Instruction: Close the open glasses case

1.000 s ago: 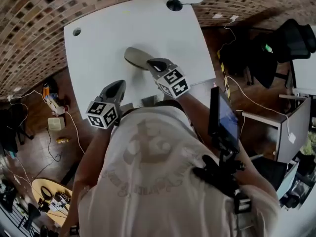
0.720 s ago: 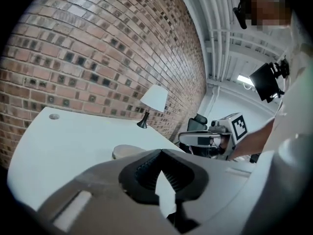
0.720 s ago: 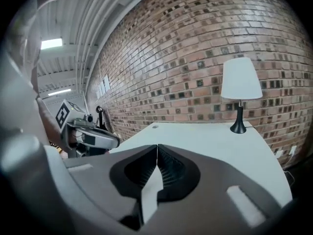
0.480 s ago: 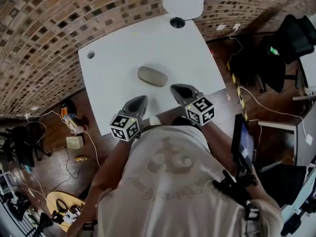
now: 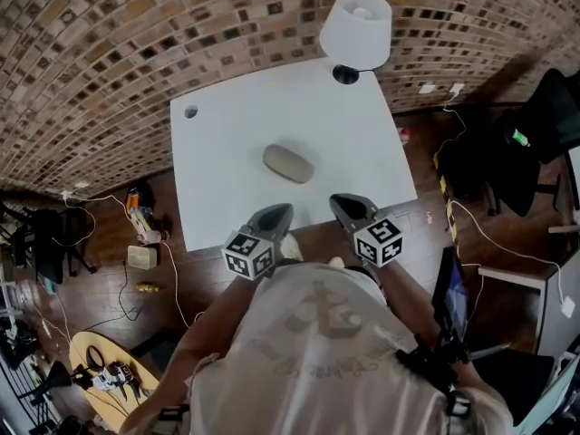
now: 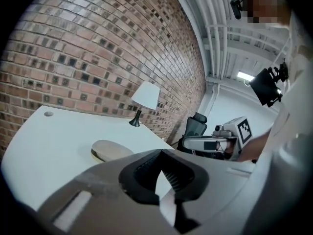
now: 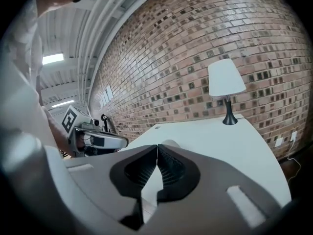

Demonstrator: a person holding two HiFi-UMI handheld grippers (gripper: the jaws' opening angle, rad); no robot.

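case (image 5: 288,163): lid down, mid-table (image 5: 362,152), bare top all round | lamp (image 5: 356,30): table's far corner | left gripper (image 5: 279,210), right gripper (image 5: 342,202): over table's near edge, jaws together, empty

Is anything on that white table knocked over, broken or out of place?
Nothing stands out. The glasses case lies flat and closed near the middle of the table. The lamp stands upright at the far corner. The left gripper and right gripper are shut and empty at the near edge.
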